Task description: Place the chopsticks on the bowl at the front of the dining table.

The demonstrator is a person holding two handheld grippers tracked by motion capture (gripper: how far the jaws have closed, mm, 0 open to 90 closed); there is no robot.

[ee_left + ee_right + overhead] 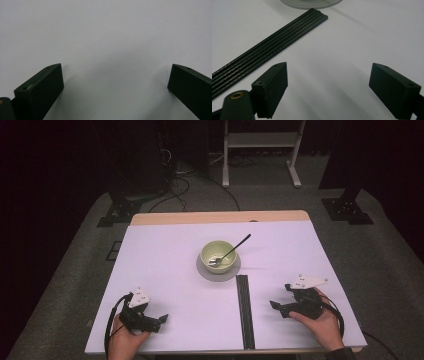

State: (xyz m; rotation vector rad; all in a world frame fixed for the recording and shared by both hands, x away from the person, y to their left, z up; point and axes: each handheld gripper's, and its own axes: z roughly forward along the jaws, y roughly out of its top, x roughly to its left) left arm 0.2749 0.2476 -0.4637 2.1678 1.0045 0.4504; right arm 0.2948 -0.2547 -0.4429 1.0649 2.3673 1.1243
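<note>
**Both grippers parked wide at the near edge, bowl at centre**

From the high view I see the white table [165, 270] with wood trim at 12 o'clock. A ribbed black strip [244, 310] runs from the centre toward 6 o'clock. Just past its far end a grey plate [202, 268] carries a pale green bowl [218, 256], with a black-handled fork [231, 251] leaning in it, handle toward 1 o'clock.

My left gripper [156, 321] rests at 7 o'clock, my right gripper [276, 308] at 5 o'clock, each in a hand. The gripper views add what the high view cannot: both sets of jaws stand wide apart, holding nothing. The right gripper view also catches the strip and the plate's rim at its top.
</note>
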